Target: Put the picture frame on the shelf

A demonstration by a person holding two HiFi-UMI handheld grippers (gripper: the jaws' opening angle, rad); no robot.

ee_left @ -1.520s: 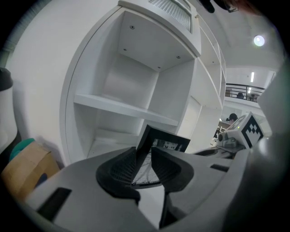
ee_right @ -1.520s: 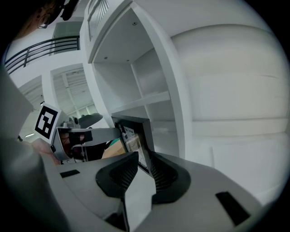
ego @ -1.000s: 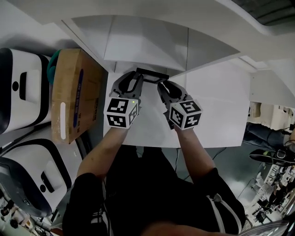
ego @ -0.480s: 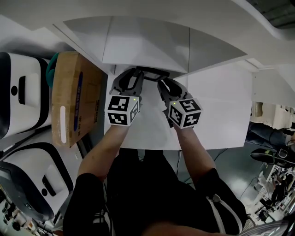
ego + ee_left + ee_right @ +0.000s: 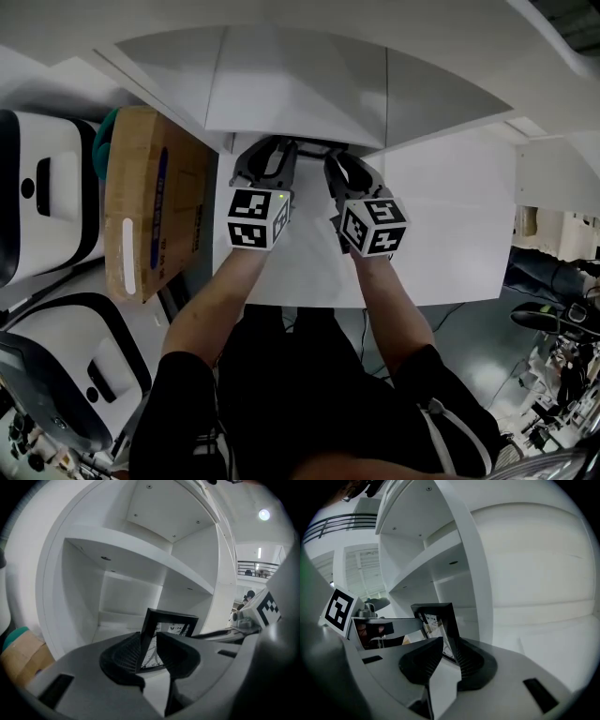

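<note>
A black picture frame (image 5: 169,623) with a pale print stands upright, held between both grippers by its two side edges. My left gripper (image 5: 149,649) is shut on its left edge. My right gripper (image 5: 448,651) is shut on its right edge (image 5: 451,620). In the head view the left gripper (image 5: 274,165) and right gripper (image 5: 341,171) reach side by side under the front edge of the white shelf (image 5: 300,89); that edge hides most of the frame (image 5: 315,146). The open shelf compartment (image 5: 117,609) lies straight ahead of the frame.
A cardboard box (image 5: 150,202) stands left of the shelf, with a teal thing (image 5: 102,136) behind it. White-and-black machines (image 5: 42,187) sit at the far left. A white tabletop (image 5: 445,230) extends to the right under the arms.
Both grippers have carried the frame forward, up the head view, toward the shelf. More of the frame is now hidden under the shelf's front edge.
</note>
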